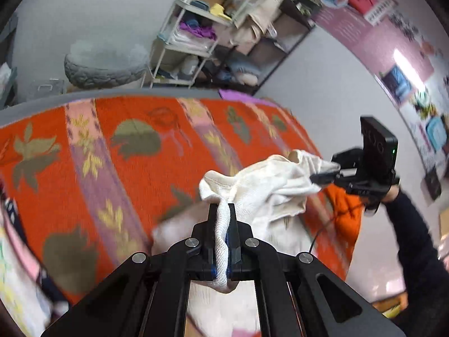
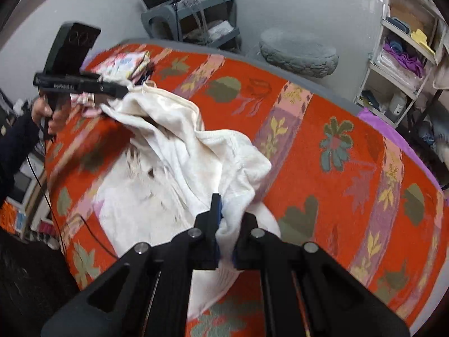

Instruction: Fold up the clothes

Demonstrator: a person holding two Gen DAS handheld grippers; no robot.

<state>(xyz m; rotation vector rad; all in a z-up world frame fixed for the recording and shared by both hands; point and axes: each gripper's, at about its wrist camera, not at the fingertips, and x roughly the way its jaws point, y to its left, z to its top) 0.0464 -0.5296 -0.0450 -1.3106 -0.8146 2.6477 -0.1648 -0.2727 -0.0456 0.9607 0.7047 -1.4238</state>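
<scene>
A cream-white knitted garment [image 1: 269, 185] [image 2: 179, 146] hangs stretched between my two grippers above a bed with an orange flowered blanket [image 1: 126, 151] [image 2: 322, 129]. My left gripper [image 1: 223, 210] is shut on a bunched edge of the garment, and it shows at the left in the right wrist view [image 2: 123, 91]. My right gripper [image 2: 224, 205] is shut on another edge of the same garment, and it shows at the right in the left wrist view [image 1: 320, 178]. The lower part of the garment still rests on the blanket.
A pile of patterned clothes [image 2: 123, 61] lies at the far corner of the bed. A shelf rack with folded fabrics [image 1: 202, 31] [image 2: 404, 56], a grey round cushion [image 1: 103, 67] [image 2: 300, 53] and a grey cart [image 2: 193, 19] stand on the floor beyond the bed.
</scene>
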